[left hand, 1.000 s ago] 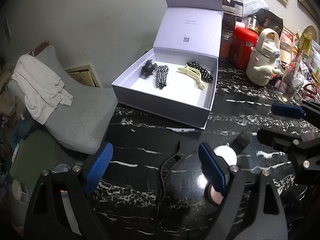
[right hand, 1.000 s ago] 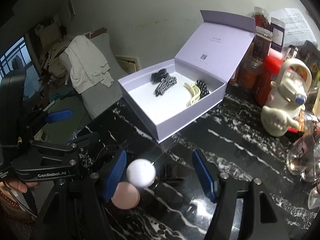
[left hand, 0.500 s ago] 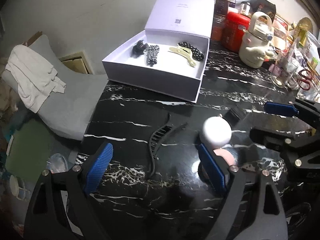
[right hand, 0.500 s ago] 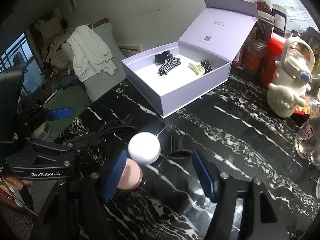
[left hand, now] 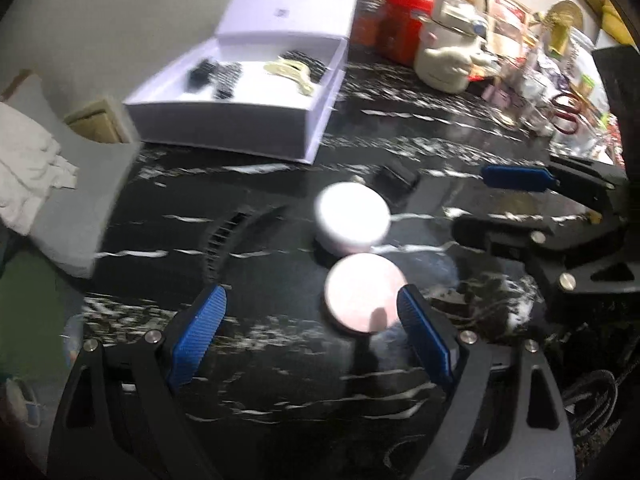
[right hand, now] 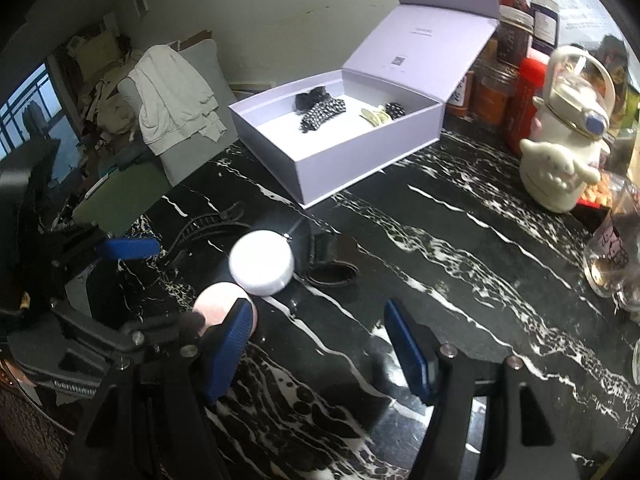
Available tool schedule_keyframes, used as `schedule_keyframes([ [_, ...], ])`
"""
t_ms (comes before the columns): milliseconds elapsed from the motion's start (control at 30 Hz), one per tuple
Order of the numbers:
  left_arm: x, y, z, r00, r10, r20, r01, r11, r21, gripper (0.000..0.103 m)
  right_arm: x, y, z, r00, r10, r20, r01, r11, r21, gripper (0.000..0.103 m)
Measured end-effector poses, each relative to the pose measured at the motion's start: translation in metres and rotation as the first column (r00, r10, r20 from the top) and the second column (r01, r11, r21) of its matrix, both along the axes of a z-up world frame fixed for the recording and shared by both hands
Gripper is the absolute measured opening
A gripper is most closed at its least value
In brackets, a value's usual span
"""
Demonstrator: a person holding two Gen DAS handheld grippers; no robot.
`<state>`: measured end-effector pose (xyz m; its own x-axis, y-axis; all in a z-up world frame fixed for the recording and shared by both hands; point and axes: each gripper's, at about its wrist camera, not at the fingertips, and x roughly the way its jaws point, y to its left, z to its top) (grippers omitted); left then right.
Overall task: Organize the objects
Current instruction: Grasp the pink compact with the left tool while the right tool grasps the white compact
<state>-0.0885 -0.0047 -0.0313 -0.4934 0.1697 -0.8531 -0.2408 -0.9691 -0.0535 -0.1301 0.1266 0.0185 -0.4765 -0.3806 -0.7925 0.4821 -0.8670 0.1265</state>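
Observation:
An open lilac box (left hand: pixel 224 128) (right hand: pixel 360 168) with several hair clips inside stands on the black marble table. A white round disc (left hand: pixel 352 218) (right hand: pixel 262 262) and a pink round disc (left hand: pixel 366 298) (right hand: pixel 218 300) lie on the table, with a black hair clip (left hand: pixel 228 236) (right hand: pixel 200 228) to their left and a dark clip (right hand: pixel 332 264) to their right. My left gripper (left hand: pixel 316 332) is open, the pink disc between its jaws near the right finger. My right gripper (right hand: pixel 320 340) is open and empty, just right of the discs.
A cream character bottle (right hand: pixel 568 156) (left hand: pixel 452 56), red canister (left hand: pixel 404 28), jars (right hand: pixel 512 20) and a glass (right hand: pixel 612 256) crowd the table's far and right sides. A grey cushion with a white cloth (right hand: pixel 172 96) lies beyond the table's left edge.
Both grippers have pulled back from the box. The left gripper moved right, so the pink disc now sits between its jaws. Both stay open.

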Motion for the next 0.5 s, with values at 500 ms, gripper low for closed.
schedule_keyframes([
  [500,-0.011,0.018,-0.024,0.996,-0.074,0.039,0.074,0.997,0.016,0.075,-0.017,-0.002,-0.006,1.000,0.028,0.004,-0.027,0.998,-0.062,0.069],
])
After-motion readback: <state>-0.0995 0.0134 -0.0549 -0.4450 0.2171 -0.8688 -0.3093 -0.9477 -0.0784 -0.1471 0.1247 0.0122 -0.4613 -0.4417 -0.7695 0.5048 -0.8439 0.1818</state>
